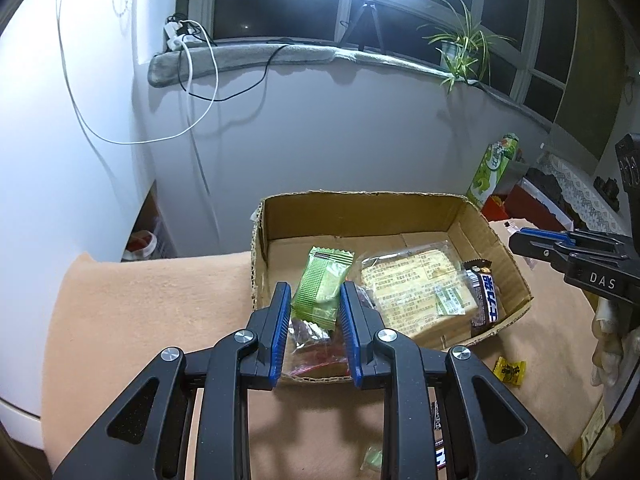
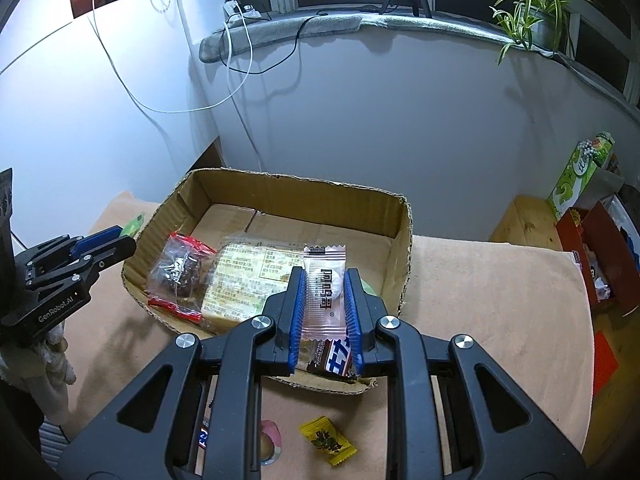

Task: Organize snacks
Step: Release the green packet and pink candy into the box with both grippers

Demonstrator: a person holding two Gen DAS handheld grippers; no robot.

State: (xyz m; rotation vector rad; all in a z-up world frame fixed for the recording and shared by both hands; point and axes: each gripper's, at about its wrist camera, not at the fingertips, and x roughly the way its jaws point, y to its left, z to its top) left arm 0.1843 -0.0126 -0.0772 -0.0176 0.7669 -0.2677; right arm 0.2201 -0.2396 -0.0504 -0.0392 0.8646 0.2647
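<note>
Both grippers hover over cardboard box (image 1: 460, 216): left gripper (image 1: 316, 300) pinches green snack pkt (image 1: 322, 288), right gripper (image 2: 325, 292) pinches clear-wrapped white snack (image 2: 326, 280), ready to drop in w/ others.

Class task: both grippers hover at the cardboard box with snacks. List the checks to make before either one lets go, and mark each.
1. Left gripper holds green packet: ok.
2. Right gripper holds white packet: ok.
3. Both packets over the cardboard box: ok.
4. Free floor space in box: ok, at the back.
5. All snacks boxed: not ok, yellow candy lies outside.
6. Grippers clear of each other: ok.
</note>
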